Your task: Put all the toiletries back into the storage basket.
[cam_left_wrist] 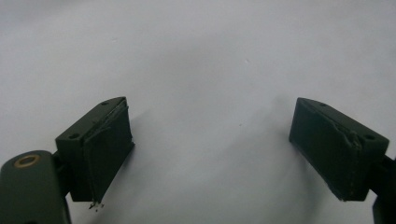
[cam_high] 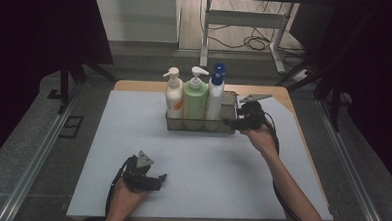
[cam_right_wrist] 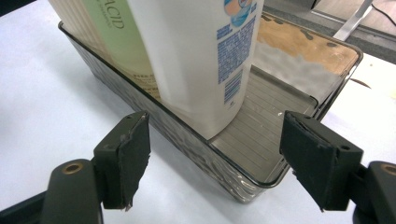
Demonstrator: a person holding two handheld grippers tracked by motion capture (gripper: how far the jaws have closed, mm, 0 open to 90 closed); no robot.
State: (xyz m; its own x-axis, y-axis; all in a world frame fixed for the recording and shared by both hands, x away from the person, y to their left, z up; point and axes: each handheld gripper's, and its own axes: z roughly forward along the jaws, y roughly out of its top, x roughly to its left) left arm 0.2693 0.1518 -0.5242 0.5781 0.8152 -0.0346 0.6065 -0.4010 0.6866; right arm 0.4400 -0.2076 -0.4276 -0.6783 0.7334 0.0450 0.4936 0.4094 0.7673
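Your counter (cam_high: 130, 187) carries a white sheet, and toward its far side sits a clear tray (cam_high: 230, 103) with its long axis running left to right across your view. Three pump bottles stand upright in it in a row, long axes vertical, filling the left and middle and leaving the right end bare. The white bottle with the blue pump (cam_high: 215, 94) is nearest that bare end, its pump spout pointing to the left in the high view; the green bottle (cam_high: 195, 95) stands in the middle and the white bottle with the orange label (cam_high: 174, 92) at the left.

The right gripper view brings the tray's ribbed floor and wavy wall close, and on the blue-pump bottle (cam_right_wrist: 196, 60) it shows blue small print and a barcode, too fine to read. On the green bottle (cam_right_wrist: 119, 37) you can read "ACID".

Your right claw (cam_right_wrist: 212, 158) is spread, nothing between the pads, hanging just in front of the tray's right end. Your left claw (cam_left_wrist: 210, 149) is spread too, resting low over bare white sheet near your edge of the counter, well apart from the tray.
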